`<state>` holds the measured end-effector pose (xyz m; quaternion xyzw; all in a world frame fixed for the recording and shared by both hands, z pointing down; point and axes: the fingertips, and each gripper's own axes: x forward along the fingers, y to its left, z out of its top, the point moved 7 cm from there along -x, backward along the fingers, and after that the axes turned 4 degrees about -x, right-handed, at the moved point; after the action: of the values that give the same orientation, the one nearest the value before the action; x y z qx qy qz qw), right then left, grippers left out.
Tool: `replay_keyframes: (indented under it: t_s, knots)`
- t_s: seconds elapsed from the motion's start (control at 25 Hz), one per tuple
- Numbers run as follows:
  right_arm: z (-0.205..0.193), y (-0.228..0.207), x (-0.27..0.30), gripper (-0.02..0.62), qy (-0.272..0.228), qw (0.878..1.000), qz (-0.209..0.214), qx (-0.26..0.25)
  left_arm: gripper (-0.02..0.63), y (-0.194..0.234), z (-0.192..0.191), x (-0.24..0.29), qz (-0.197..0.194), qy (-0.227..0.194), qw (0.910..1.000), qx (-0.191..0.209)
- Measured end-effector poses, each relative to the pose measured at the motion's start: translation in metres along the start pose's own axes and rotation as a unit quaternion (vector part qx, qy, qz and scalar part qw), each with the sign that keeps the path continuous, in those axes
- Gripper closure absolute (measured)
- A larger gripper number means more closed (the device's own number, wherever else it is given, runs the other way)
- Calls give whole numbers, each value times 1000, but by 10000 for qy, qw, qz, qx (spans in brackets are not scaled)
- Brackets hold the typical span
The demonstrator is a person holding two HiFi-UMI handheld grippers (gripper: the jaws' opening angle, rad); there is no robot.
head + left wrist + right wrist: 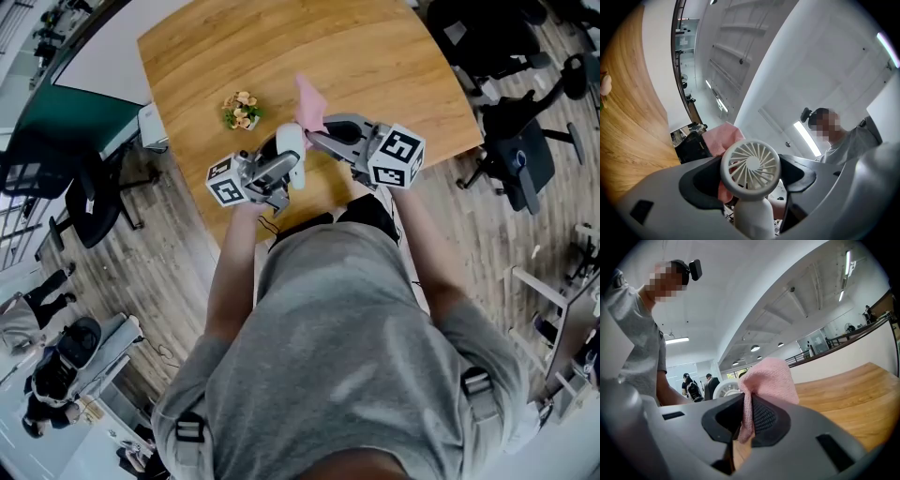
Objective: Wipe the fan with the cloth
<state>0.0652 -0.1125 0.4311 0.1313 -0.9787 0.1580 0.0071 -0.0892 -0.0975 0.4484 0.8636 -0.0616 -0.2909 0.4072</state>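
The fan [750,165] is held by its handle in the closed left gripper [279,171] above the table [375,56] edge, with the pink cloth [768,378] clamped in the right gripper [747,420] just beside it.

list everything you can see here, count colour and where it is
table: one, light wood, in front of the person
fan: one, white, held up over the table's near edge
cloth: one, pink, right beside the fan
flower ornament: one, cream and green, on the table
office chairs: several, black, on the floor round the table
left hand-held gripper: one, grey, shut on the fan
right hand-held gripper: one, grey, shut on the cloth
person: one, grey t-shirt, holding both grippers
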Motion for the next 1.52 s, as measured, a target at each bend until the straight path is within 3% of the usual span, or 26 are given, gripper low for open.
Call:
replay_keyframes:
  t_s: [0.32,0.68,0.84,1.12,1.28,1.52]
  knots:
    - [-23,25,12,561,285,9995,-17,99,235,4,12,-12,177,-181,9997,56]
    - [-40,44,14,561,262,9992,34,288,235,7,19,-13,-6,-571,9983,-138]
    - [-53,55,17,561,542,9982,162,222,236,10,25,-17,44,-653,9978,-118]
    - [-46,75,31,561,575,9972,484,-18,236,21,19,-19,419,-406,9983,-6]
    - [-36,72,38,561,484,9980,409,-86,235,21,11,-11,375,-303,9988,-84]
    - [-35,61,28,561,238,9994,88,236,236,18,16,-17,303,-396,9987,-85]
